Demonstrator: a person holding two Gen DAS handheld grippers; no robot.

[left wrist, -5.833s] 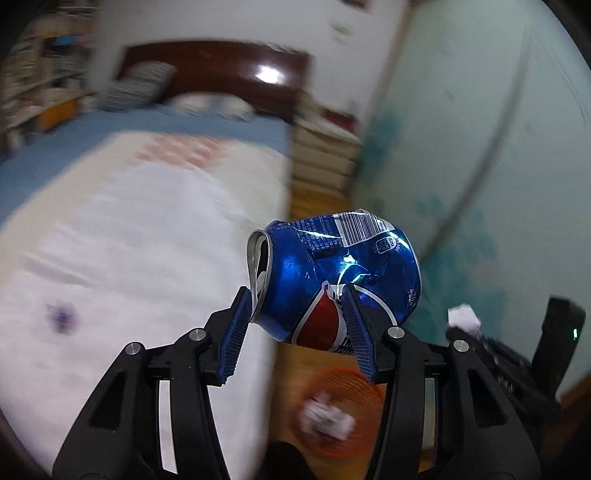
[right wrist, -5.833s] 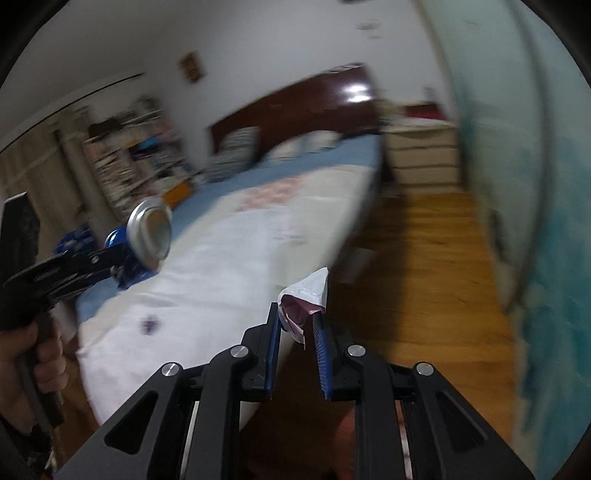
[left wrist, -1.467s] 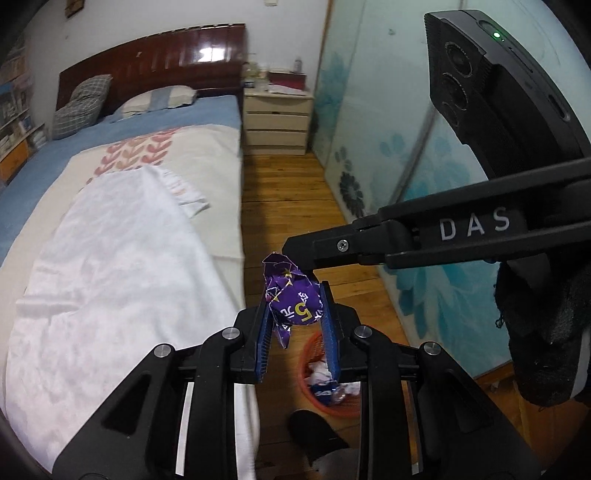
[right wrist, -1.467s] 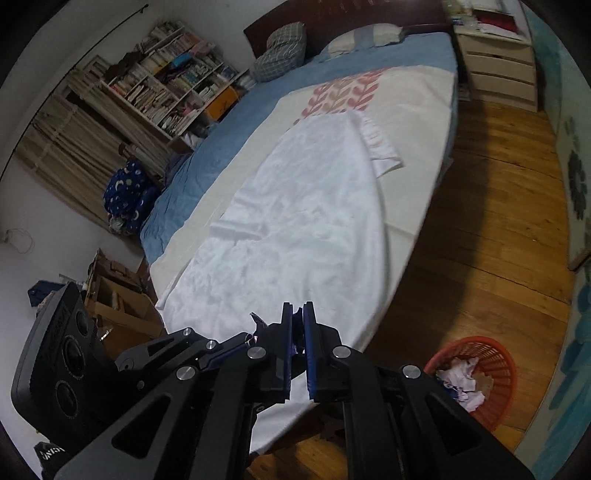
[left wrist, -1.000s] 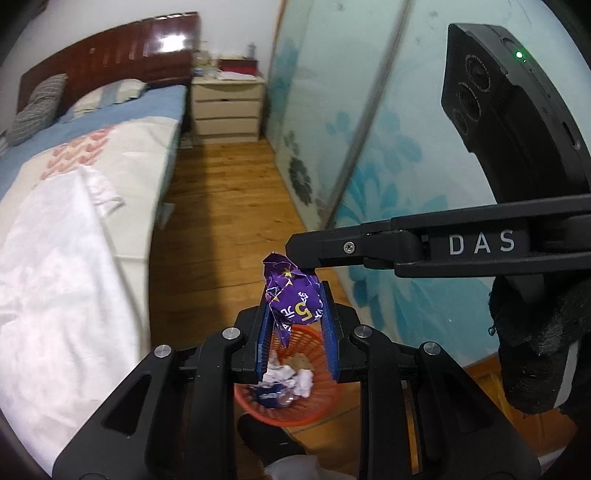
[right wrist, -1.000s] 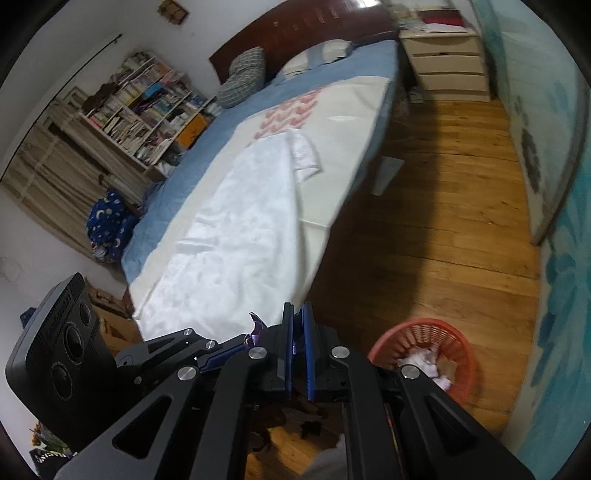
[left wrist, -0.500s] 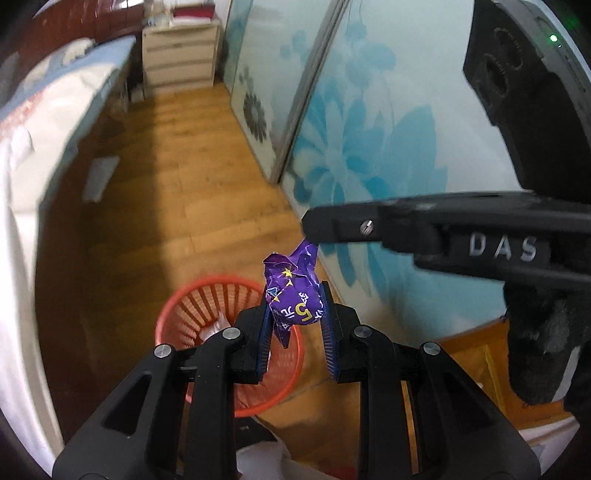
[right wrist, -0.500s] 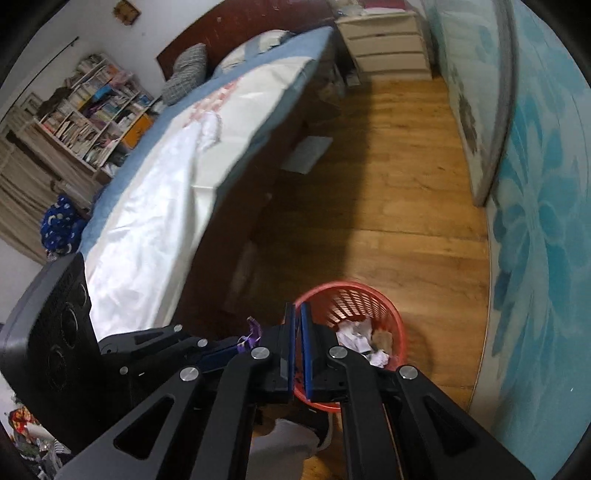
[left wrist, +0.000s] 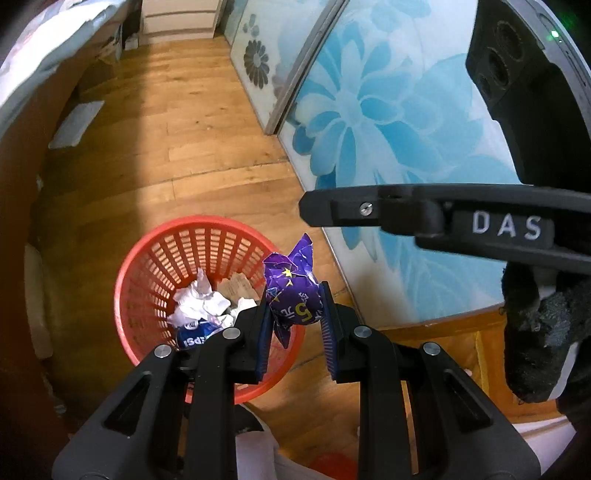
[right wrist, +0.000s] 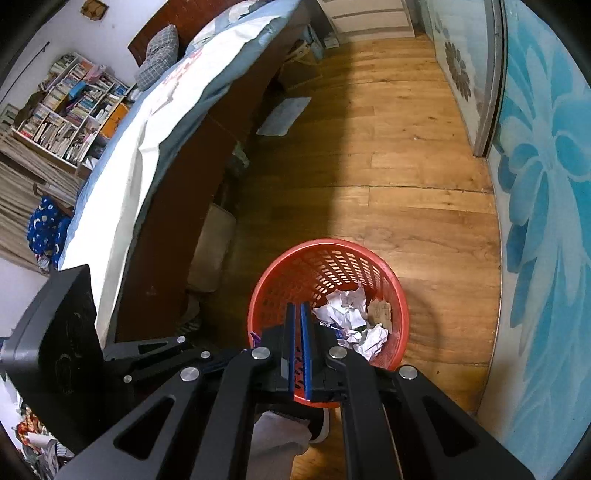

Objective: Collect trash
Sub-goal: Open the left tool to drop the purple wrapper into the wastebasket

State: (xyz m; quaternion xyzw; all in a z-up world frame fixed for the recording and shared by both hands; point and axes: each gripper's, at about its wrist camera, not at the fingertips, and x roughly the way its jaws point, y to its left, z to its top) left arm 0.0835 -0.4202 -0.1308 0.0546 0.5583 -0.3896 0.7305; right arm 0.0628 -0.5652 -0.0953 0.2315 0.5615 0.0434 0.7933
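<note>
Crumpled purple wrapper (left wrist: 293, 299) clamped between left gripper (left wrist: 294, 325) blue ribbed pads, above near-right rim of red plastic mesh basket (left wrist: 147, 254). Right gripper (right wrist: 300, 347) jaws pressed together, empty, over same basket. Inside: crumpled white paper (right wrist: 349, 308), blue can (left wrist: 192, 330). Glossy wood-plank floor (right wrist: 388, 147); bed (right wrist: 147, 125) left, blue floral glass door (right wrist: 546, 184) right.

Wood plank floor (right wrist: 388, 177), warm light patch mid-room. Bed (right wrist: 155, 122) w/ white sheet, blue cover, dark wood frame. Bookshelf (right wrist: 66, 118) beyond bed. Drawers (right wrist: 369, 18) by bed head. Blue-flower sliding doors (right wrist: 546, 206) opp. bed.
</note>
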